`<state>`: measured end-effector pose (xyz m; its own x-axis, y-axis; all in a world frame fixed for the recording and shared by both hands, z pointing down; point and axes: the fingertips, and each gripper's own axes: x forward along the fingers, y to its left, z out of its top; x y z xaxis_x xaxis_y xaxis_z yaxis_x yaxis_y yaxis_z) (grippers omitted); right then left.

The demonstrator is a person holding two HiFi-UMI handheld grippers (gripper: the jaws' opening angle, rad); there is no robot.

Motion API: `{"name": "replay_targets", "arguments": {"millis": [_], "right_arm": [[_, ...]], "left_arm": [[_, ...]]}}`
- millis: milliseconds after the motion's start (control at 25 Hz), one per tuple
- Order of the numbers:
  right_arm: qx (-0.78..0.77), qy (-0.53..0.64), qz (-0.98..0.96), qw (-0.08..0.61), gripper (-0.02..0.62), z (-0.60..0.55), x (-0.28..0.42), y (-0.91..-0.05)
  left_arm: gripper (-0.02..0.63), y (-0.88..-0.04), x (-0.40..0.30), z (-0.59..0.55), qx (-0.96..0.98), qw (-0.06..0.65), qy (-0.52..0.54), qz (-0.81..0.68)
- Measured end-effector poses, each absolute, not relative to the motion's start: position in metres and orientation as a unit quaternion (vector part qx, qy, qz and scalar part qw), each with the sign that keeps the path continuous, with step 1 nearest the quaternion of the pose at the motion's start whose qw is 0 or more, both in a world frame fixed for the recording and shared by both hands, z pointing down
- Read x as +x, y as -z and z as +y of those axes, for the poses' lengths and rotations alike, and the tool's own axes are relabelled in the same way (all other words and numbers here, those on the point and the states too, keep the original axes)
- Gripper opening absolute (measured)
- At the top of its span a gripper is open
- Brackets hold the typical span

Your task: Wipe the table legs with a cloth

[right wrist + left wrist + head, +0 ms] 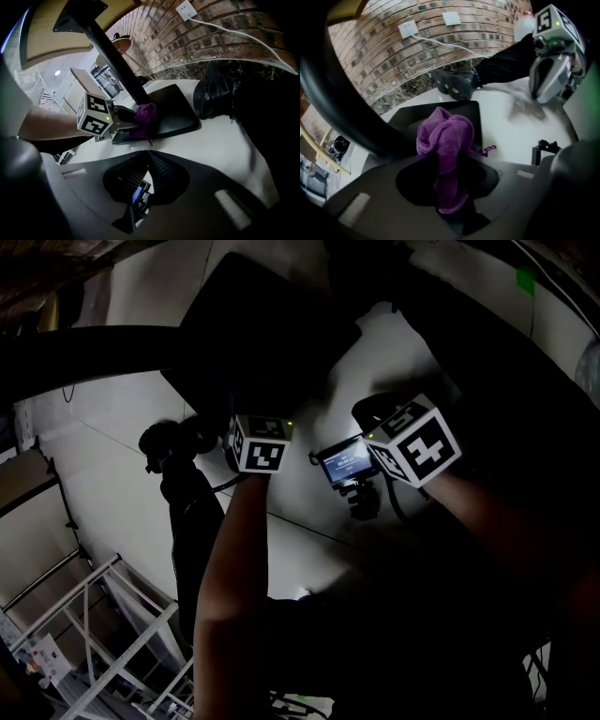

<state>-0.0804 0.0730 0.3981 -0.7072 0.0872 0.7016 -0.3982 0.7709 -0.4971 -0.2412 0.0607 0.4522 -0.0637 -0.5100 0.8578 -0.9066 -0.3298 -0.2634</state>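
Purple cloth (444, 136): bunched and clamped in the jaws of the left gripper (449, 164). The wad juts forward, so fabric rather than plastic meets the metal.

Location: low down, at the foot of the black table leg (115, 56), where it joins the dark base plate (176, 112) on the white floor (220, 140). The cloth appears to be against the leg, though contact is not certain.

Right gripper (149, 155): jaws pressed together on nothing. It hangs just beside the left one, probably idle because one tool is enough for wiping.

Background: brick wall (393, 51).

Stage, as judged: the lowest section of the leg is being wiped.
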Motion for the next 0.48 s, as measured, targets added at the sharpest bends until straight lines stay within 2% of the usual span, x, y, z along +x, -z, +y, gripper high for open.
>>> {"name": "replay_targets", "arguments": {"millis": [280,480], "right_arm": [[0.090,-0.313,-0.864,0.385,0.003,0.074,-0.078,-0.406],[0.085,-0.312,-0.864,0.387,0.003,0.077,-0.078,-0.407]], "left_arm": [[0.132,-0.476,-0.195,0.096,0.688,0.189,-0.530,-0.460],[0.132,-0.478,-0.205,0.114,0.679,0.183,-0.539,-0.463]]}}
